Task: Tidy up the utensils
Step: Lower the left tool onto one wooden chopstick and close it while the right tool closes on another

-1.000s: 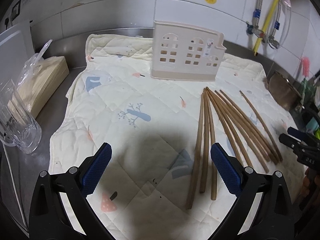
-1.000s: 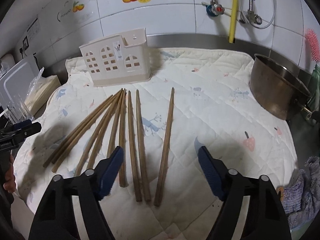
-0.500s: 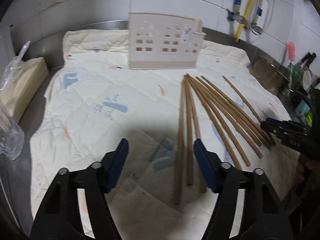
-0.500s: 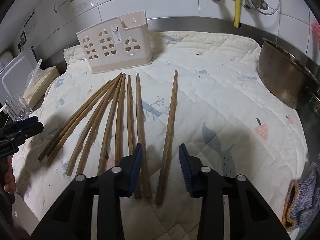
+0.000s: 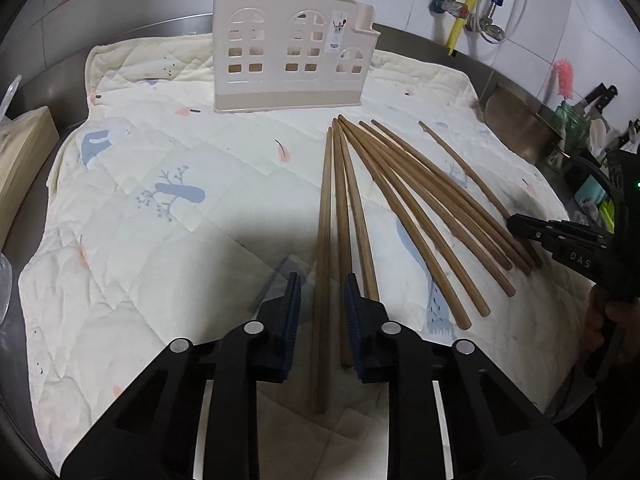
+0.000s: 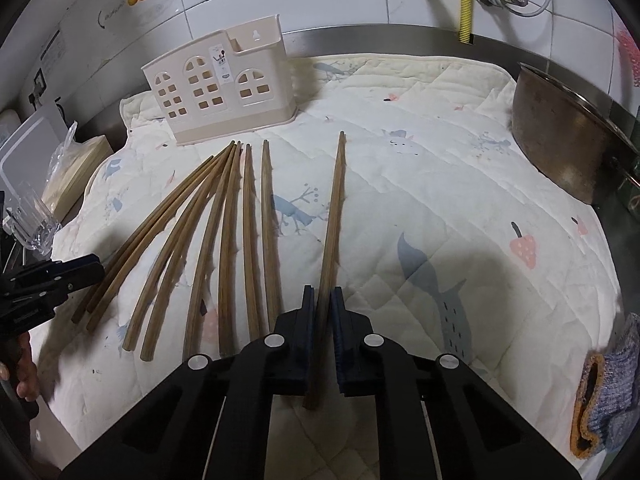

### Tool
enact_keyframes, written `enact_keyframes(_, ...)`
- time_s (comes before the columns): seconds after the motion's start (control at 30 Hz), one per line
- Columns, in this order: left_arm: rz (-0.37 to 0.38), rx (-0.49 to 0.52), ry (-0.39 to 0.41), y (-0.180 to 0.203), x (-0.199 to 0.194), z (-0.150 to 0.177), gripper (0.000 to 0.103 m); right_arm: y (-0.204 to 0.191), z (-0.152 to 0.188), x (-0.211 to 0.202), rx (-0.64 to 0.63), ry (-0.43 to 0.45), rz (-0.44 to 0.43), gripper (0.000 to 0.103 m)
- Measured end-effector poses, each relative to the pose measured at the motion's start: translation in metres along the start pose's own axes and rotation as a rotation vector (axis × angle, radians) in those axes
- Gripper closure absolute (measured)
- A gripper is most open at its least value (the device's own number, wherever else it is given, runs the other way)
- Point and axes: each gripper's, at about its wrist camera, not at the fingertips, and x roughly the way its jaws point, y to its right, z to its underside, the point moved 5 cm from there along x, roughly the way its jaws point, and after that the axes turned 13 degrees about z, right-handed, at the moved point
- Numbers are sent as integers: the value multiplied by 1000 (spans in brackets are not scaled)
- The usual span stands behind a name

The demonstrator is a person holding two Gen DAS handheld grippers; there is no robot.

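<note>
Several brown wooden chopsticks (image 5: 404, 200) lie fanned on a quilted cream mat (image 5: 160, 208), also in the right wrist view (image 6: 224, 240). A beige house-shaped utensil holder (image 5: 294, 52) stands upright at the mat's far edge, also in the right wrist view (image 6: 218, 88). My left gripper (image 5: 322, 308) is partly closed, its blue pads on either side of the two leftmost chopsticks (image 5: 332, 240), a gap still showing. My right gripper (image 6: 322, 312) is shut on the lone rightmost chopstick (image 6: 334, 216), which lies on the mat.
A metal bowl (image 6: 572, 140) stands at the mat's right edge. A clear glass (image 6: 32, 220) and a wrapped stack of napkins (image 6: 76, 168) sit on the left. A knitted cloth (image 6: 608, 404) lies at the near right. Tiled wall and pipes (image 6: 466, 0) are behind.
Both grippers moved forward and down onto the chopsticks and narrowed their jaws. The right one closed onto the lone chopstick; the left one came around the two leftmost.
</note>
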Motion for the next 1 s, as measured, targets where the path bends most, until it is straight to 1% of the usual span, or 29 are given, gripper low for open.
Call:
enact_keyframes(0.07,3,-6,-1,-1,1,-1,88,1,1,0,3,1,-1,95)
enact_keyframes(0.13,6,-13,-1,-4,2,-1,89,2,1,0,6,2,-1,95)
enact_keyframes(0.6,-13,-8,-27,-2,12,0,89,-1,1,2,-11,3,14,94)
enact_keyframes(0.7,-14,-14,-22,-2,13,-2,91,0,2,3,-10,4,13,94)
enact_keyframes(0.77,-13,-19,-19,-2,13,-2,96,0,1,3,-11,11,12,95)
enact_keyframes(0.9,-10,-22,-2,0,6,-4,96,2,0,-2,-8,24,18,95)
enact_keyframes(1.0,-18,-11,18,1,-4,-8,96,4,-5,-14,-3,61,26,96)
